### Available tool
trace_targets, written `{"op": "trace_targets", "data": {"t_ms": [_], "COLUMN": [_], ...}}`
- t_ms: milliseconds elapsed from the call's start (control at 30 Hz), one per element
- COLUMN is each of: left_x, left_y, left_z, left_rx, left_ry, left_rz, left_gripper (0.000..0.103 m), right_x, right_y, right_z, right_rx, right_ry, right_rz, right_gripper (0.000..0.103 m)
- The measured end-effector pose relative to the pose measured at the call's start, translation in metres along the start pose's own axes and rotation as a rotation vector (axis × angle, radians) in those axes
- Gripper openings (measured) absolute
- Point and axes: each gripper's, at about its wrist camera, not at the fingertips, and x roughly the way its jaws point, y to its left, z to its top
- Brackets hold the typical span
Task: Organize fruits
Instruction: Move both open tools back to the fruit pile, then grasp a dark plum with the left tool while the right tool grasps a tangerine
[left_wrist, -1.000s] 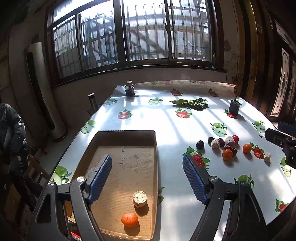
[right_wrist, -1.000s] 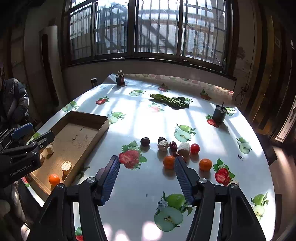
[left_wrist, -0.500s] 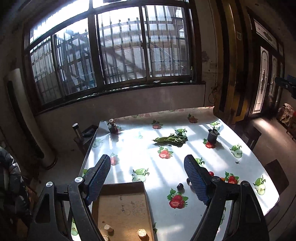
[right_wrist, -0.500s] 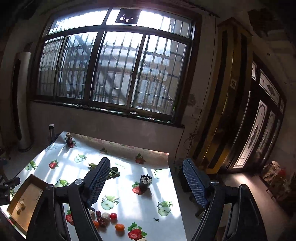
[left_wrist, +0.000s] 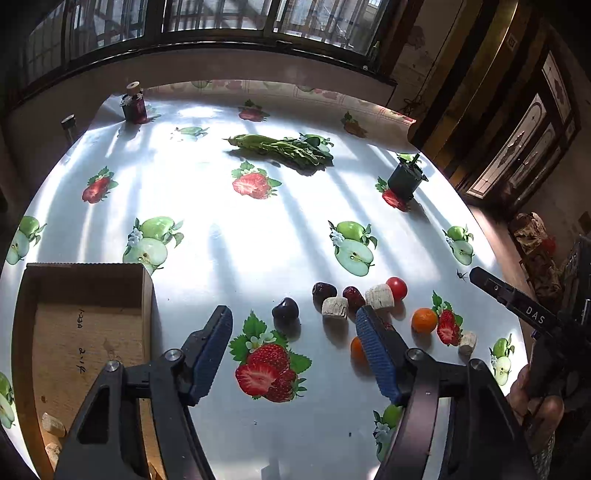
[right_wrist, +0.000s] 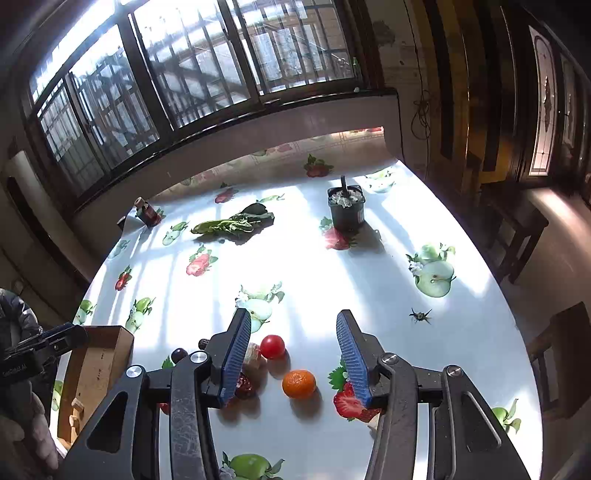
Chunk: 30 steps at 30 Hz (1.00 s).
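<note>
You're hovering right gripper (right_wrist: 293, 349) low over fruit pile at lower centre, jaws closing, pads still apart, pinching nothing; tangerine (right_wrist: 299, 384) and tomato (right_wrist: 272, 346) lying between them on table. You're narrowing left gripper (left_wrist: 293, 349) too, empty, above printed strawberry, dark plum (left_wrist: 285, 308) just ahead. Cardboard box (left_wrist: 85, 271) sitting at lower left.

Both wrist cams look steeply down, near the table (left_wrist: 258, 240); each sees the fruit cluster (left_wrist: 369, 299) ahead of its claw.
</note>
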Motion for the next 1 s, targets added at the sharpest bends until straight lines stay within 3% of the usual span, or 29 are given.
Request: {"op": "trace_targets", "data": {"t_ms": [67,167,367,533,600,633,700,733,767,833,867,1000], "left_x": [0.024,0.043,0.071,0.090,0.090,0.091,0.091,0.091,0.091,0.089,0.087,0.066], "left_y": [0.005,0.012,0.011,0.004,-0.001,-0.003,-0.007,-0.009,-0.010,-0.008,-0.006,-0.006], "left_z": [-0.004,-0.001,0.003,-0.007,-0.009,-0.009,-0.011,-0.012,-0.013,-0.014,-0.015,-0.020], "left_rx": [-0.020,-0.025,0.016,0.038,0.065,0.073,0.099,0.117,0.128,0.111,0.097,0.075], "left_ry": [0.038,0.027,0.045,0.067,0.041,0.033,0.017,0.008,0.002,-0.003,-0.002,-0.030], "left_rz": [-0.008,0.024,0.031,0.042,0.063,0.072,0.098,0.121,0.127,0.119,0.117,0.092], "left_gripper": [0.055,0.055,0.055,0.055,0.055,0.054,0.040,0.026,0.023,0.022,0.022,0.022], "right_x": [0.026,0.046,0.050,0.057,0.058,0.059,0.061,0.063,0.063,0.063,0.062,0.058], "right_y": [-0.013,-0.025,-0.025,-0.017,-0.014,-0.013,-0.008,-0.005,-0.003,0.001,0.003,0.009], "right_z": [-0.013,-0.025,-0.038,-0.052,-0.057,-0.058,-0.060,-0.062,-0.063,-0.065,-0.066,-0.068], "right_rx": [0.046,0.072,0.019,-0.016,-0.028,-0.034,-0.056,-0.069,-0.077,-0.095,-0.106,-0.147], "right_ry": [0.016,0.028,0.000,0.052,0.066,0.071,0.076,0.079,0.080,0.074,0.066,0.032], "right_rz": [0.008,0.023,0.035,0.064,0.058,0.062,0.054,0.049,0.045,0.035,0.036,-0.018], "right_gripper": [0.046,0.046,0.045,0.045,0.045,0.045,0.045,0.045,0.045,0.043,0.037,0.036]}}
